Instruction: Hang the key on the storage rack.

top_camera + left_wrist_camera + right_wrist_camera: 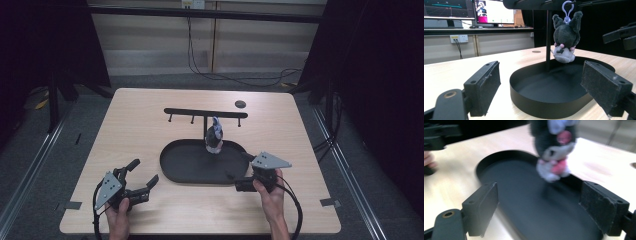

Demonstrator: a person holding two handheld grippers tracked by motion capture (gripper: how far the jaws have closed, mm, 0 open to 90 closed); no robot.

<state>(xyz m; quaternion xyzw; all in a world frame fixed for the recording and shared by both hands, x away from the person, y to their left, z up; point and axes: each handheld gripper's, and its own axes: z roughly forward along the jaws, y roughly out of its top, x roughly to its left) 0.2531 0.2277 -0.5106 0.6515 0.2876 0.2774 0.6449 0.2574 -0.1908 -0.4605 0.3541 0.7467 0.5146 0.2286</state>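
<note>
Nearest you, your left gripper (142, 181) rests low on the bench (150, 107) near its front-left, fingers (484, 86) spread wide with nothing between them. Your right gripper (239, 171) sits at the front-right rim of the black oval tray (187, 172), fingers (602, 207) likewise released and empty, aimed across the tray floor.

Beyond both, over the far part of the tray, the plush toy (214, 139) hangs clear of the tray floor from the T-shaped black rack (206, 113). A pale lilac clip (567, 11) at the top of its head loops onto the crossbar, just beside the upright post (548, 37).

It should handle as light and soft: dark fuzzy head with two ears, pale lower body, pink spots. Expect it to squash under the pads and to swing on its clip if you nudge it, since nothing steadies it from below. It is unlikely to be fragile, and the fabric should give good friction. The head looks the best place to pinch, wide and full enough to fill the fingers; the clip is stiff but thin and crowded by the bar.

Its long axis runs vertical, ears and clip up, pale body down. The left gripper view seems to show its back or side; its face with the pink markings appears to turn toward your right gripper, though that view is blurred.

Farthest off, a small dark disc (240, 104) lies on the bench behind the rack.
</note>
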